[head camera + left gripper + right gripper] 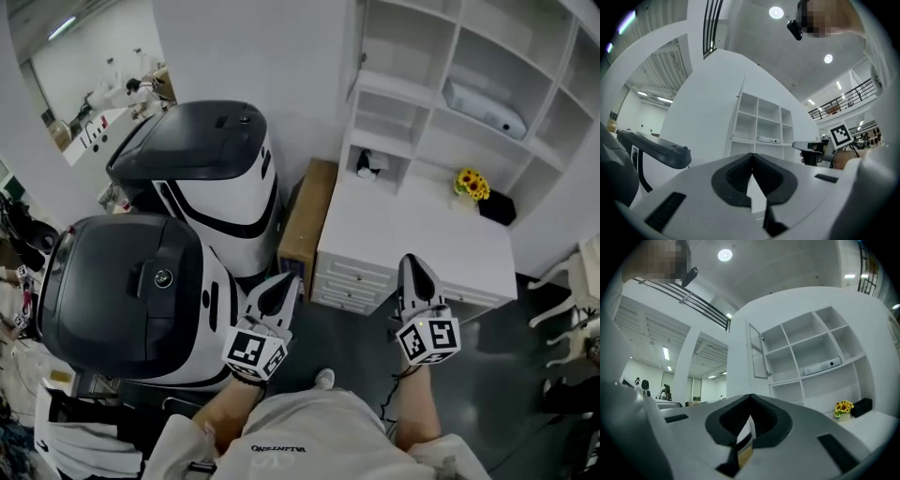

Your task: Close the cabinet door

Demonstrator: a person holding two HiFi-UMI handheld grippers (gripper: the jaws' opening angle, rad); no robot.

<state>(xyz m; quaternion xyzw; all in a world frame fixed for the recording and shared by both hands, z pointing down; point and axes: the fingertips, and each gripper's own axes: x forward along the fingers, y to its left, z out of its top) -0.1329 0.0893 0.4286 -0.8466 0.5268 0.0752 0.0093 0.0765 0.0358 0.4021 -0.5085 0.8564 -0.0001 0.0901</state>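
Both pairs of jaws sit together on nothing, since a push needs no grip, with the left gripper (277, 295) and right gripper (417, 281) short of the desk (412, 225), well apart from the cabinet door (758, 352), which stands open at the shelves' upper left.

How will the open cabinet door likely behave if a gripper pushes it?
The cabinet door looks thin, so probably light and easy to swing. It seems hinged to the shelf unit, so it should turn, not slide. Its panel may be glass: push the frame.
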